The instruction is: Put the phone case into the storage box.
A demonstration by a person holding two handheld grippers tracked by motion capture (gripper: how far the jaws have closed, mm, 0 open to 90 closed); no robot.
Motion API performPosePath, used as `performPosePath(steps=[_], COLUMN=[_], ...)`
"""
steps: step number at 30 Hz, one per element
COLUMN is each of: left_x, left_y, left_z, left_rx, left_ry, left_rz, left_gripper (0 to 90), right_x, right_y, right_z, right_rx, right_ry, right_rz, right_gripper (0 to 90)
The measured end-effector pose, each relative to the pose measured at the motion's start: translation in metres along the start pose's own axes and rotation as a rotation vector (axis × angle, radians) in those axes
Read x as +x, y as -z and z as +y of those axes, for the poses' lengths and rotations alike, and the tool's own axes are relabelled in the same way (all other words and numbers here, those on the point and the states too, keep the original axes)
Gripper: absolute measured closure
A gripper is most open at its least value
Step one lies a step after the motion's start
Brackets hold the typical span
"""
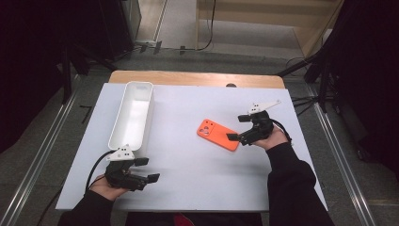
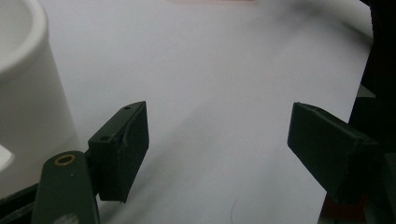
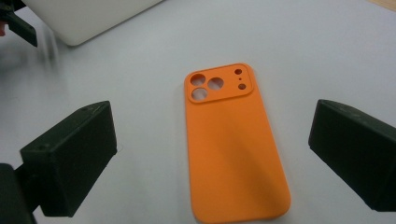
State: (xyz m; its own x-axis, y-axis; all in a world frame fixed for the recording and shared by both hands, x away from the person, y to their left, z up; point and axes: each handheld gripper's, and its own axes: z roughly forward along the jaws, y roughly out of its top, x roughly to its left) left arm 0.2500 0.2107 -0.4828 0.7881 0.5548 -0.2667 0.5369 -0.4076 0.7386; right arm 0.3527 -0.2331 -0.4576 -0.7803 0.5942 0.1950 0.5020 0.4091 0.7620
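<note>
Nearest, at the left front of the table [image 1: 188,188], the left gripper [image 1: 146,170] is held low over the white surface in the person's left hand [image 1: 109,187]. Its jaws are seen spread wide in the left gripper view [image 2: 217,149], nothing between them, only bare tabletop [image 2: 224,84]. A black cable [image 1: 94,167] is trailed from it toward the near edge.

Just beyond that gripper, the white tray [image 1: 133,115] is laid lengthwise, near end close to the gripper, far end near the table's far left. Its rounded wall is caught at the left edge of the left gripper view [image 2: 28,93]. The inside is seen empty from the high view.

Right of centre, mid-depth, the orange phone case [image 1: 218,134] is laid flat, back side up, camera cutouts toward the left. It is angled across the table, well apart from the tray.

The right gripper [image 1: 238,127] is held at the case's right end by the right hand [image 1: 273,140]. Jaws are wide open, one on either side of the case's end; in the right gripper view [image 3: 212,154] the case [image 3: 231,149] is framed between both pads with clear gaps each side. No contact is seen; nothing is gripped. The grey three-cornered plate [image 1: 263,106] is seen on top of it.

Farthest, a bare wooden strip [image 1: 197,77] is exposed along the table's far edge.
</note>
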Motion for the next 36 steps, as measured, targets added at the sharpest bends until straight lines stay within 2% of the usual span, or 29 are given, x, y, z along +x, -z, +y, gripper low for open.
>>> performPosePath(steps=[7, 8, 9, 18, 31, 34, 36], left_x=[0.000, 0.000, 0.000, -0.001, -0.001, -0.001, 0.003], left_y=[0.002, 0.002, 0.002, 0.003, 0.005, 0.006, 0.008], left_z=[-0.001, -0.002, -0.002, -0.003, -0.005, -0.006, -0.007], left_rx=[-0.005, -0.006, -0.007, -0.008, -0.009, -0.010, -0.026], left_ry=[0.007, 0.008, 0.009, 0.011, 0.012, 0.013, 0.038], left_rz=[0.008, 0.011, 0.012, 0.019, 0.025, 0.027, 0.015], left_gripper=[20.9, 20.9, 20.9, 20.9, 20.9, 20.9, 20.9], right_x=[-0.004, -0.006, -0.006, -0.013, -0.013, -0.014, -0.015], right_y=[-0.009, -0.011, -0.011, -0.015, -0.029, -0.029, -0.027], right_z=[0.007, 0.008, 0.009, 0.017, 0.014, 0.013, 0.014], right_rx=[0.003, 0.010, 0.008, -0.026, -0.003, -0.008, -0.032], right_ry=[0.011, 0.013, 0.006, 0.005, 0.017, 0.004, -0.014], right_rz=[0.002, -0.007, -0.017, -0.006, 0.001, 0.000, 0.015], right_gripper=[0.0, 6.4, 6.7, 6.7, 6.7, 6.7, 6.7])
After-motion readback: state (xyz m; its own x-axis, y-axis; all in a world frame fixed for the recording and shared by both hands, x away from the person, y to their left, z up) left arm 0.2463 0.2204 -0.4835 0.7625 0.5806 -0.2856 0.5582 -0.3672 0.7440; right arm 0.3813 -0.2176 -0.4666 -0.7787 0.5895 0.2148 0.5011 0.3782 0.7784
